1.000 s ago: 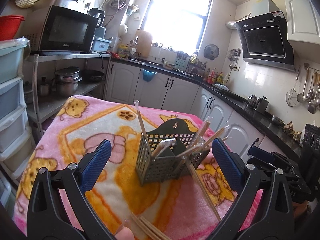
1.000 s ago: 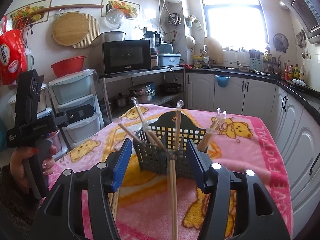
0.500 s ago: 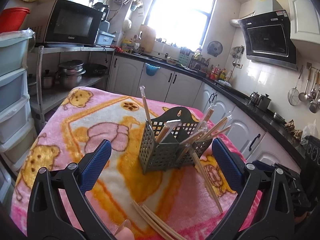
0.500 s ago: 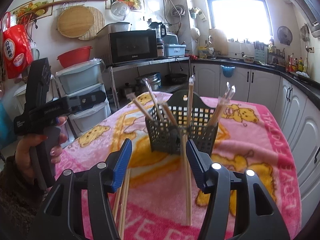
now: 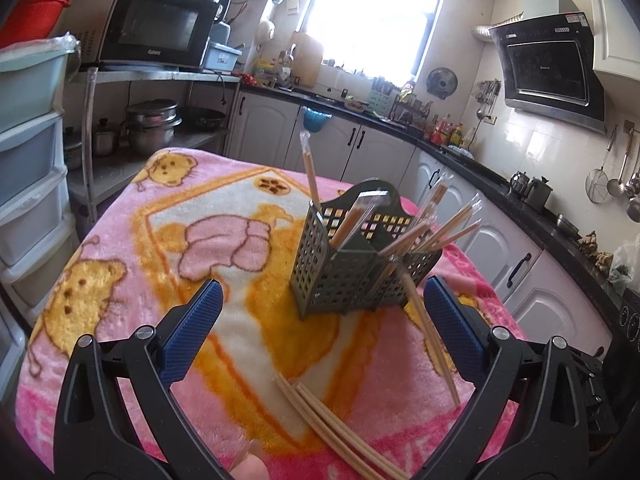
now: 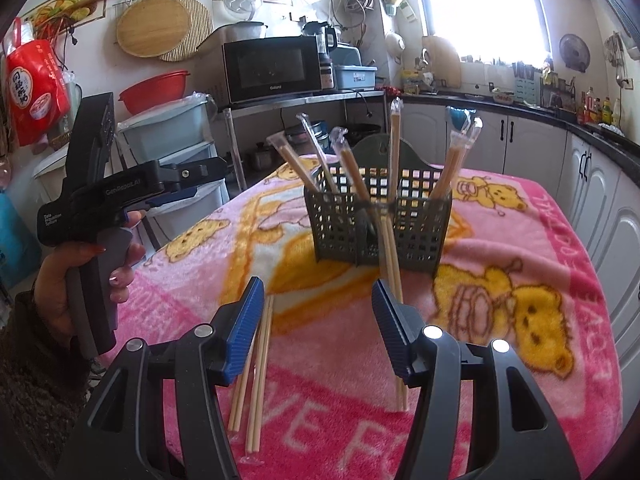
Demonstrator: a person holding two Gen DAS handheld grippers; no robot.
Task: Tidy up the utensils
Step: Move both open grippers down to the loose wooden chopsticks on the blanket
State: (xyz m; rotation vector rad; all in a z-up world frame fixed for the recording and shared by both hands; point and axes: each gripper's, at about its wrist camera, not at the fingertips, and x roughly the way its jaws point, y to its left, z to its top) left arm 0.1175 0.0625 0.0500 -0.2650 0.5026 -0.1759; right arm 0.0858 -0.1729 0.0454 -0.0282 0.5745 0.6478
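A dark green slotted utensil basket (image 5: 360, 276) (image 6: 376, 220) stands on the pink cartoon blanket (image 5: 160, 240) and holds several wrapped chopsticks upright or leaning. One pair of chopsticks (image 5: 432, 340) (image 6: 394, 300) leans from the blanket against the basket's front. Loose bare chopsticks (image 5: 332, 428) (image 6: 256, 368) lie flat on the blanket nearer me. My left gripper (image 5: 320, 320) is open wide, short of the basket and above the loose chopsticks, with nothing between its pads. My right gripper (image 6: 318, 320) is open too, with nothing between its pads; the loose chopsticks lie just behind its left finger (image 6: 244, 328).
A hand holds the left gripper (image 6: 208, 180) off the blanket's left edge in the right wrist view. Stacked plastic drawers (image 5: 28, 160) and a metal rack with a microwave (image 5: 156, 28) stand to the left. White cabinets under a black counter (image 5: 500, 184) run behind and right.
Both grippers have sunk toward the blanket and tipped downward. The basket sits higher in both views and more of the loose chopsticks shows. Both sets of jaws stand as wide as before.
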